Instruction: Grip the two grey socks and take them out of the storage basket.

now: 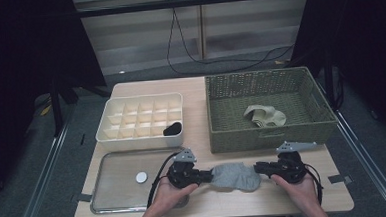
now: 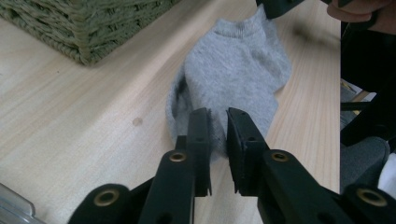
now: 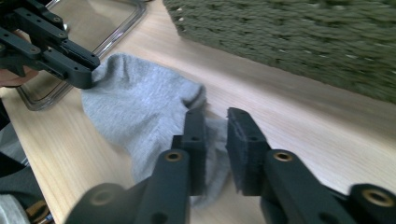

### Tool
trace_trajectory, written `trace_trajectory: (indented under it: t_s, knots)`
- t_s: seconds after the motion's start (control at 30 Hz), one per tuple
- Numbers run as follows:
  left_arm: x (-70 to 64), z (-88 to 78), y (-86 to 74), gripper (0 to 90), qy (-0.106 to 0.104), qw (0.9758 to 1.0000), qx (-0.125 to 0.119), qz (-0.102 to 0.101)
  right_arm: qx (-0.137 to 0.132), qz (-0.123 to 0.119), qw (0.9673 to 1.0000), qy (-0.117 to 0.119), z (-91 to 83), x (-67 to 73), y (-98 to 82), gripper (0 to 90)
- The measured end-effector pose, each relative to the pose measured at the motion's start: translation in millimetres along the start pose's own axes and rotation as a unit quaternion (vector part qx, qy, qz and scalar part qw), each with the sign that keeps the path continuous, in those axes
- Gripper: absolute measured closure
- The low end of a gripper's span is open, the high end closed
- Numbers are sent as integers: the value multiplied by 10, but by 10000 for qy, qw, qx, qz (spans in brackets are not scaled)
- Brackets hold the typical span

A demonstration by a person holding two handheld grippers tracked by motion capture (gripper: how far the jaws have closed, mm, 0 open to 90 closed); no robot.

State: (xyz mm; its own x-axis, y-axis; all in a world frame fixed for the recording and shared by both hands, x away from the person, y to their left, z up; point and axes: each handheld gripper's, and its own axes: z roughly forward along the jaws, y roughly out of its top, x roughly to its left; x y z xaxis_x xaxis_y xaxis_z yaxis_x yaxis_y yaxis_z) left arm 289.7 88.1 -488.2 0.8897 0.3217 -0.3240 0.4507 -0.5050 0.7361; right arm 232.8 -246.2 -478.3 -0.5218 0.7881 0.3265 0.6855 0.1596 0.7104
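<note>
A grey sock [image 1: 234, 176] lies flat on the wooden table near its front edge, between my two grippers. My left gripper [image 1: 209, 175] is at the sock's left end; in the left gripper view its jaws [image 2: 218, 114] stand a little apart over the sock's edge [image 2: 238, 70], with a gap between the pads. My right gripper [image 1: 258, 169] is at the sock's right end. In the right gripper view its jaws [image 3: 215, 114] are also slightly apart, with the sock's hem [image 3: 135, 102] lying under the left jaw. Neither pair of pads presses on the fabric.
A green wicker basket [image 1: 262, 135] stands behind the sock and holds a beige cloth [image 1: 264, 116]. A white divided box [image 1: 107, 133] at the back left has a black item [image 1: 172, 128] in one cell. A metal tray [image 1: 115, 192] with a white disc [image 1: 141, 177] lies front left.
</note>
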Motion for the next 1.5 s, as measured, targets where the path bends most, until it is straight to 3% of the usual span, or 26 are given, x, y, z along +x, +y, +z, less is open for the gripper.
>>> trace_trajectory:
  t_s: [0.3,0.43,0.5,0.63,0.93,1.2,1.33,1.5]
  knots:
    - [72,10,91,691,41,9999,-136,-92,79,113,9999,69,-43,-16,-125,736]
    - [122,41,129,675,105,9999,-56,-100,173,62,9998,100,5,19,-126,734]
    - [138,68,143,700,91,9999,9,-84,206,72,9997,117,26,32,-126,748]
    - [129,83,151,860,79,9999,67,-30,230,39,9996,166,56,47,-120,844]
    - [80,-22,150,872,73,9999,32,96,57,182,9995,260,9,15,-44,865]
    - [146,64,105,869,137,9999,85,7,290,201,9992,191,83,-12,-72,859]
    - [168,115,95,846,191,9997,133,15,387,189,9990,127,119,-17,-87,860]
    - [211,152,85,703,265,9995,173,-72,465,164,9987,95,170,-30,-76,846]
